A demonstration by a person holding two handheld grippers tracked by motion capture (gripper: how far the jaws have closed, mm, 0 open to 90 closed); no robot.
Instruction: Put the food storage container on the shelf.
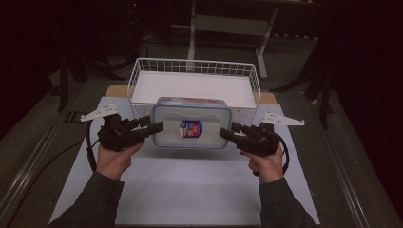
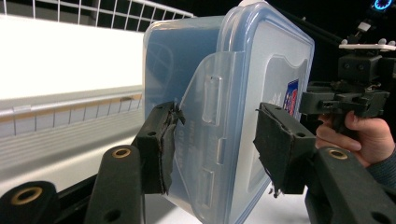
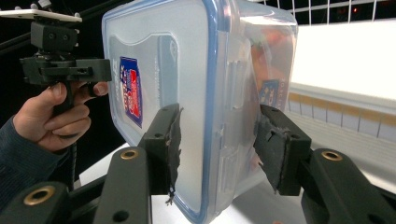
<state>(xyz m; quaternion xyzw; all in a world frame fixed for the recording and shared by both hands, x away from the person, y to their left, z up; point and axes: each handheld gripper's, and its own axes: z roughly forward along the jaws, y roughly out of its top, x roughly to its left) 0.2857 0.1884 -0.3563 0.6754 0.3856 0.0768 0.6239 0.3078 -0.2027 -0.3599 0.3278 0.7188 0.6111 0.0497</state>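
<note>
Clear blue-rimmed plastic lidded container (image 1: pixel 192 127) held off the table (image 1: pixel 190 190) near its far edge, left hand-held gripper (image 1: pixel 153 128) and right hand-held gripper (image 1: pixel 228 133) each clamped on one end.

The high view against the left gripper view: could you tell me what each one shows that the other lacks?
High view alone: the whole white wire basket, the white table mat, both forearms, and the left gripper seen from outside.

Left gripper view alone: the clear side latch flap of the container, with one black pad pressed beside it.

Shared: the clear, blue-rimmed plastic container with its red-and-blue label, and the right gripper at its far end.
</note>
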